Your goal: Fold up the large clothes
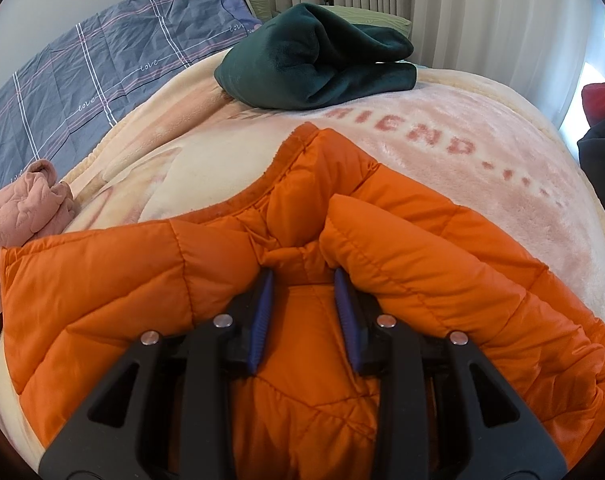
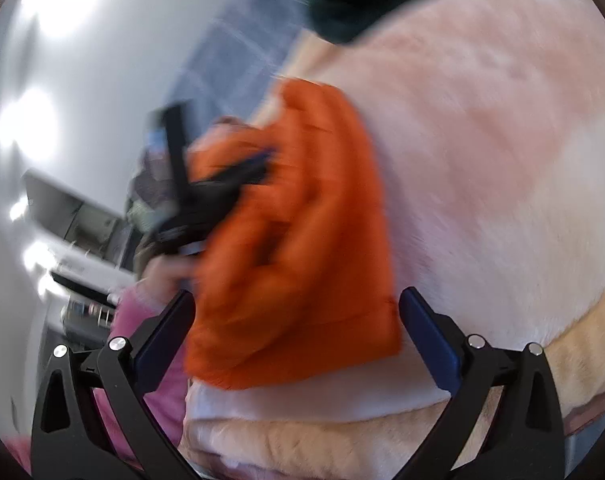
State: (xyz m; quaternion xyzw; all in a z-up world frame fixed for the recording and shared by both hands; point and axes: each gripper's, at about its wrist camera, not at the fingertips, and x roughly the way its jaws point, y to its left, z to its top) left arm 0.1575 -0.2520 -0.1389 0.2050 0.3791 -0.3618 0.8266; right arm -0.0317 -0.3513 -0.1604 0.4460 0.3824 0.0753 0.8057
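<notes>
Nearest the left wrist camera, the left claw [image 1: 301,280] is narrowed onto a bunched ridge of the orange puffer jacket [image 1: 422,264], seemingly pinning it so the fold stays put. That jacket lies spread on the pink blanket [image 1: 442,120] over the bed. In the blurred right view, the right claw [image 2: 298,320] gapes wide, its pads clear of the jacket's edge, holding nothing. Farther off sits a dark green bundle [image 1: 318,56], likely already folded.
</notes>
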